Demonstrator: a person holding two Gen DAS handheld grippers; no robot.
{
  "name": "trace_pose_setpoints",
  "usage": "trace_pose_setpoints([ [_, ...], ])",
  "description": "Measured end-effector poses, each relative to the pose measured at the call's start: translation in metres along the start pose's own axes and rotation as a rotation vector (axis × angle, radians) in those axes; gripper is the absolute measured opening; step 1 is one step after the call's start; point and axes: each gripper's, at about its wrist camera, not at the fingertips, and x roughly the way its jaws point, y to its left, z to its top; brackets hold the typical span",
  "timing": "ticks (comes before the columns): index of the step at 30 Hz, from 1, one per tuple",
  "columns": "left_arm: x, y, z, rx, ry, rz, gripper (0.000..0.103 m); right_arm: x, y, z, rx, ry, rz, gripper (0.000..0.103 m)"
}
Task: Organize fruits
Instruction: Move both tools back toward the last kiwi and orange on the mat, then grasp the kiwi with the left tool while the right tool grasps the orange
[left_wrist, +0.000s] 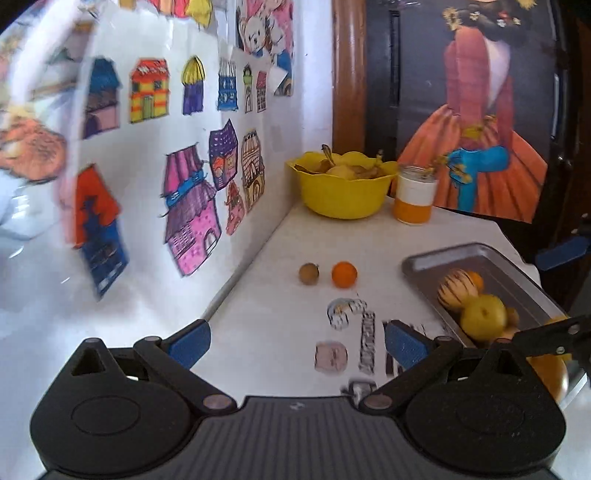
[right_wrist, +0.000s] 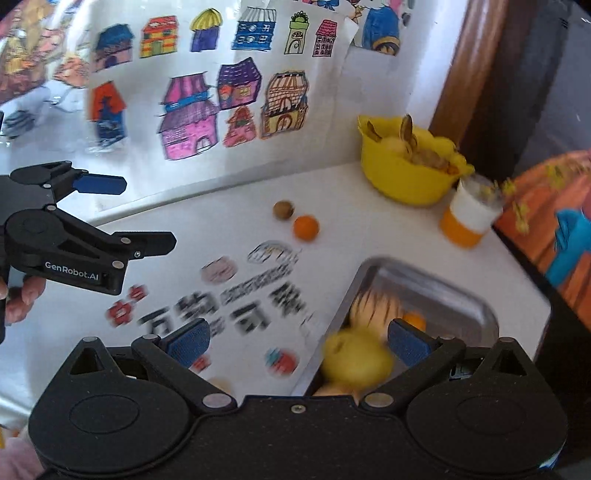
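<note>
A small orange (left_wrist: 344, 274) and a brown kiwi (left_wrist: 308, 273) lie side by side on the white table, well ahead of my left gripper (left_wrist: 297, 343), which is open and holds nothing. A metal tray (left_wrist: 517, 273) on the right holds a striped melon (left_wrist: 458, 290), a yellow apple (left_wrist: 484, 315) and an orange (left_wrist: 477, 278). My right gripper (right_wrist: 297, 341) hangs open over the tray's (right_wrist: 424, 273) near corner. The blurred yellow apple (right_wrist: 356, 360) lies between its fingers, closer to the right pad (right_wrist: 406, 341), unclamped. The loose orange (right_wrist: 306, 228) and kiwi (right_wrist: 283, 210) lie further back.
A yellow bowl (left_wrist: 343, 192) of peels and a jar (left_wrist: 413, 195) of orange liquid stand at the back. A wall with house drawings (left_wrist: 192, 221) runs along the left. Printed stickers (right_wrist: 229, 295) cover the tabletop. A hand (right_wrist: 22, 295) holds the left gripper (right_wrist: 136, 214).
</note>
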Motion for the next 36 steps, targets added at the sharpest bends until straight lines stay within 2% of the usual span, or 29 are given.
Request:
trace_pose_setpoints([
  [8,0.081,0.003,0.029,-0.053,0.044,0.02,0.102,0.079,-0.042,0.038,0.028,0.008,0.052,0.102],
  [13,0.124,-0.001,0.035,-0.007,0.049,0.054,0.102,0.115,-0.055,0.045,0.008,-0.032,0.097,0.102],
  [21,0.16,0.003,0.034,-0.045,0.029,-0.008,0.102,0.143,-0.051,0.047,-0.108,-0.037,0.177,0.087],
  [24,0.169,0.003,0.034,-0.032,0.028,-0.03,0.096,0.153,-0.048,0.05,-0.132,-0.023,0.185,0.078],
  [26,0.171,0.005,0.032,-0.035,0.04,-0.042,0.088,0.159,-0.048,0.052,-0.138,-0.014,0.199,0.073],
  [30,0.178,0.012,0.031,-0.082,0.055,-0.075,0.081,0.169,-0.05,0.057,-0.11,0.013,0.261,0.06],
  [34,0.182,0.019,0.033,-0.114,0.066,-0.088,0.069,0.179,-0.047,0.062,-0.109,0.022,0.272,0.057],
  [36,0.183,0.023,0.033,-0.131,0.074,-0.094,0.064,0.183,-0.045,0.065,-0.118,0.026,0.269,0.052],
])
